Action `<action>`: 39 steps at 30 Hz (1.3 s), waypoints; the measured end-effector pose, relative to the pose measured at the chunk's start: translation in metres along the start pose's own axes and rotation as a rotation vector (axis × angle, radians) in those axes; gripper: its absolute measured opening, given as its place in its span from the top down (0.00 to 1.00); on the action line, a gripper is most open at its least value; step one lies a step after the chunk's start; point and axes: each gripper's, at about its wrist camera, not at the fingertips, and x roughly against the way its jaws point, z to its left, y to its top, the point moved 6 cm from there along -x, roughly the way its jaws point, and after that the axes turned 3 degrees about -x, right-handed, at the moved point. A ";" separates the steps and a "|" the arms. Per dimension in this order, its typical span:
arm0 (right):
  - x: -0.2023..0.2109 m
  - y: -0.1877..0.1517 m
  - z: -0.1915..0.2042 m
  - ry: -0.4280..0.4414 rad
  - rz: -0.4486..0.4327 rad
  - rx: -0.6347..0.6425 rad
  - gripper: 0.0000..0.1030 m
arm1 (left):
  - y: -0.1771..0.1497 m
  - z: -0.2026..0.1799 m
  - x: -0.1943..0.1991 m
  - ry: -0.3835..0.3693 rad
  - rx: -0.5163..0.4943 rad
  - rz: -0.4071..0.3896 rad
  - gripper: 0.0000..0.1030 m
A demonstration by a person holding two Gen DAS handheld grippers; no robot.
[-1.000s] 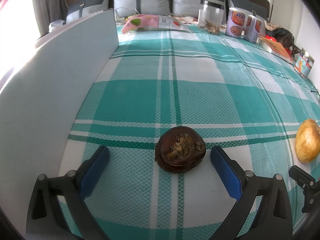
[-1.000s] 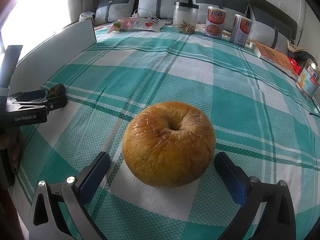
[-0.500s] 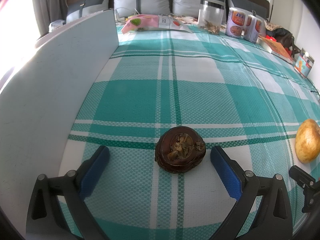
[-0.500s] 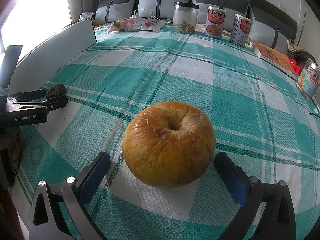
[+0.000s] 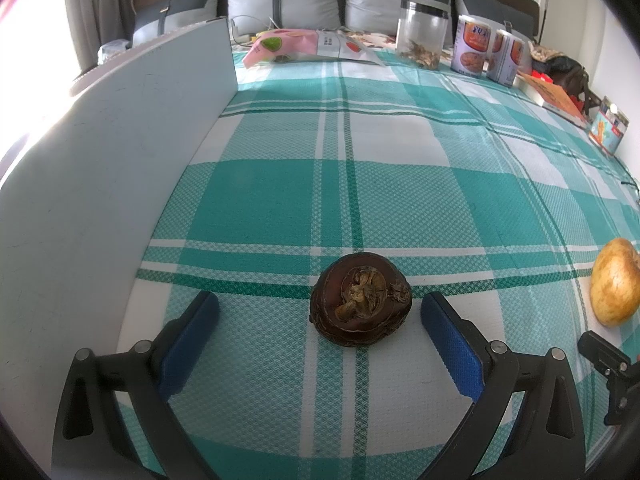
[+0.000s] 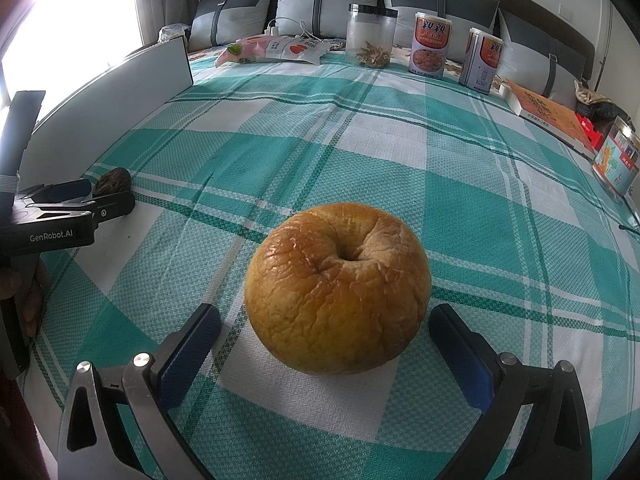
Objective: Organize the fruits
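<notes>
**Bracketing two fruits, one per gripper, before the pinch**

Lining up both grasps at once. My left gripper (image 5: 320, 312) is spread wide, its blue pads (image 5: 192, 336) either side of the dark brown fruit (image 5: 360, 304) and clear of it. The fruit sits on the green plaid cloth (image 5: 320, 200), near the white board (image 5: 100, 180) on the left.

My right gripper (image 6: 324, 340) is likewise spread around the wrinkled orange-yellow fruit (image 6: 338, 288), which nearly fills the gap; no contact that I can see.

Notes for doing this well:
- Brown fruit sits slightly right of centre between the pads. I judge a small shift right first, or the near pad will roll it.
- Orange fruit looks soft and shrivelled; close slowly, stop at first firm hold.
- Both fruits are round, so pads should meet the widest part, low to the cloth.
- No bowl or tray visible, so I cannot tell the destination.
</notes>
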 end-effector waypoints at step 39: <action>0.029 0.009 -0.018 0.144 -0.006 -0.115 0.00 | 0.004 -0.033 0.012 -0.125 -0.165 0.041 0.50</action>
